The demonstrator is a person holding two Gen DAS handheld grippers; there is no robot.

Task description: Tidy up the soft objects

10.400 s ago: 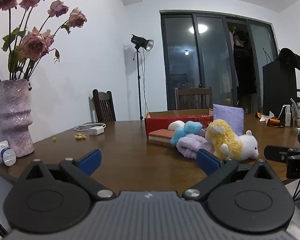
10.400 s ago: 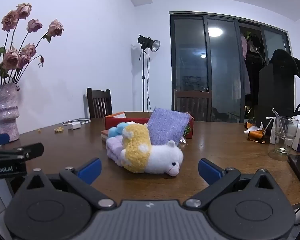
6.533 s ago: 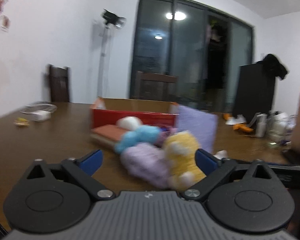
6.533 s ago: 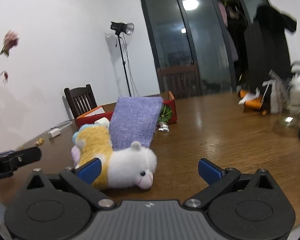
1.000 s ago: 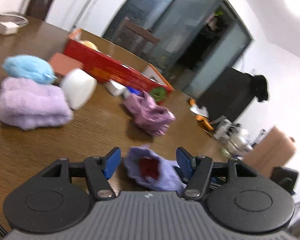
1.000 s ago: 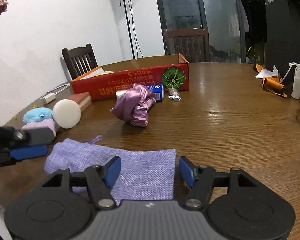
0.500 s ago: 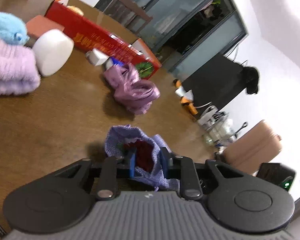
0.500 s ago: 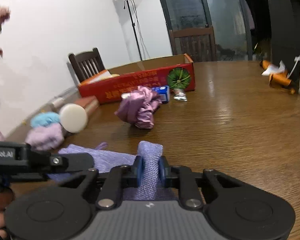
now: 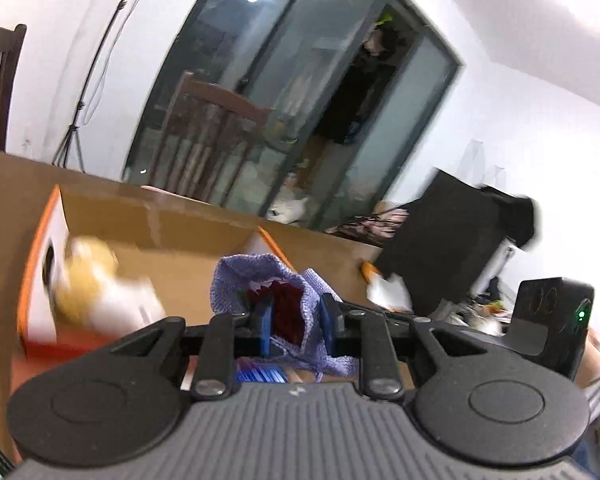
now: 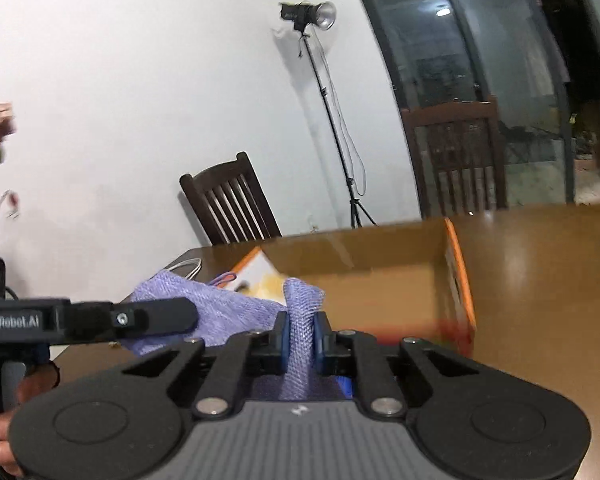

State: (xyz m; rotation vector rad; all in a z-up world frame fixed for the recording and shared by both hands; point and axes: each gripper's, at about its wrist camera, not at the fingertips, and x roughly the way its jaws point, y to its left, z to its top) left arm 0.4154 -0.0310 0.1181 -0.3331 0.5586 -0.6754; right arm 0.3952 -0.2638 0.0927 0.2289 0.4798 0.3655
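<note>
**Purple pouch held over the cardboard box, both tools clamped on it**

Containers. The cardboard box (image 9: 172, 248), orange-edged with a plain brown inside, is standing open on the wooden counter (image 10: 540, 264). A yellow-and-white plush toy (image 9: 96, 292) is lying inside it toward the left end; the picture is blurring there, so I am making out little more than its colours. In the right wrist view the same box (image 10: 380, 280) is showing its far wall and right end wall, with a pale yellow shape at its left end behind the cloth. The purple woven pouch (image 9: 260, 280) is itself a container: its mouth is gaping toward my left camera and something dark red is sitting inside, though I cannot tell what it is.

Tools. My left tool (image 9: 296, 322) is pinching the pouch's mouth edge, its blue pads nearly together with purple cloth and the red lining between them. My right tool (image 10: 300, 340) is squeezing a bunched fold of the pouch (image 10: 300, 312), its pads drawn close with only cloth between them. The left tool's black arm (image 10: 88, 322) is reaching across the right wrist view, ending at the pouch's left part.

Position. The pouch is hanging between my two tools, off the counter, in front of and just above the near wall of the box. A dark wooden chair (image 10: 232, 204) and a light stand (image 10: 308, 12) are standing behind the counter.
</note>
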